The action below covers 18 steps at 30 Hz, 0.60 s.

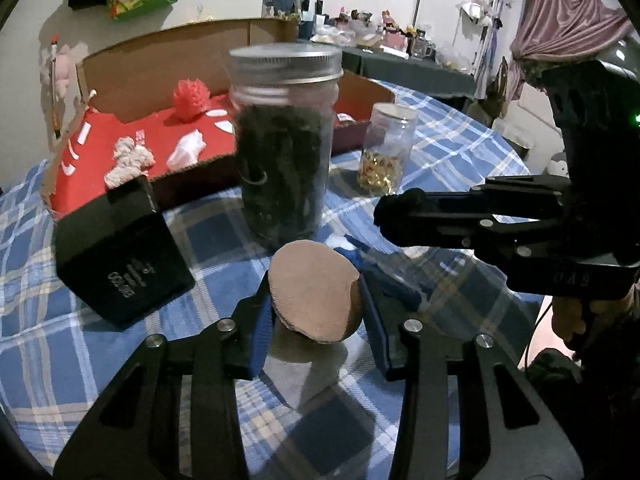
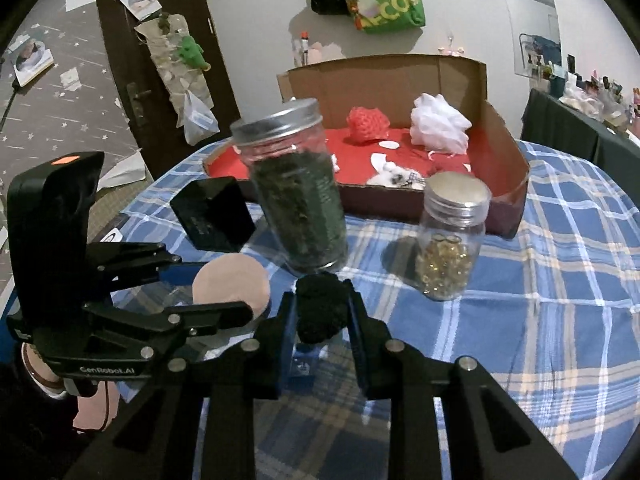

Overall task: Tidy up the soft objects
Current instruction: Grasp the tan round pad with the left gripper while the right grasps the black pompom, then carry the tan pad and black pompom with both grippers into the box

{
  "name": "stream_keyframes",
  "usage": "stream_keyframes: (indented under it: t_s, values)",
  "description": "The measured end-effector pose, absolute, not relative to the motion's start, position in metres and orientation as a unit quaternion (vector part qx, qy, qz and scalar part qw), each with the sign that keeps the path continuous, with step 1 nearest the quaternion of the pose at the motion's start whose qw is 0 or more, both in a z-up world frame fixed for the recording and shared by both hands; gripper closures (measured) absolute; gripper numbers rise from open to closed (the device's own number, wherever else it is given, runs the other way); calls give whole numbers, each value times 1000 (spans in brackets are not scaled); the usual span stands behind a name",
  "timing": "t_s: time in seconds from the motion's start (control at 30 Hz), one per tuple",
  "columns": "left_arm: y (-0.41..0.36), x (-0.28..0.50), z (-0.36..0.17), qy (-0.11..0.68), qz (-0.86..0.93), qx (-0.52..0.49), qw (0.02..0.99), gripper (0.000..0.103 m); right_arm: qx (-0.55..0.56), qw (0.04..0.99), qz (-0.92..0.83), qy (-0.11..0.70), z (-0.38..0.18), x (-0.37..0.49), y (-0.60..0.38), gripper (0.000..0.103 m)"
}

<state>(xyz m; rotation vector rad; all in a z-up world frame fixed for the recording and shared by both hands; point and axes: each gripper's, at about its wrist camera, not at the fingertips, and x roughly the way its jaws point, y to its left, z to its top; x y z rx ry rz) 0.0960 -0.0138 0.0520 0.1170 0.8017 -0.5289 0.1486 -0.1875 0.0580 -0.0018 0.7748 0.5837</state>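
1. Dim, cool indoor light in both wrist views, colours slightly washed
2. Soft shadows fall toward the camera on the checked tablecloth (image 1: 72, 344)
3. The tall jar (image 1: 285, 140) looks motion-blurred
4. Fisheye bending curves the table's edges; black vignette fills the corners

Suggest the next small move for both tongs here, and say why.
Probably lift both and carry them toward the cardboard tray. The left tongs already clamp the tan puff, the right tongs the black pompom, and other soft things lie in that tray behind the tall jar.
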Motion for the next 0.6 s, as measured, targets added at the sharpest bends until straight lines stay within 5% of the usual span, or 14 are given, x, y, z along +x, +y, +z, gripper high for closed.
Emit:
stream_keyframes:
  t_s: [0.6]
  values:
    - [17,110,96,366,-223,61,902,65,-75,906,237,342,89,146,-183,76]
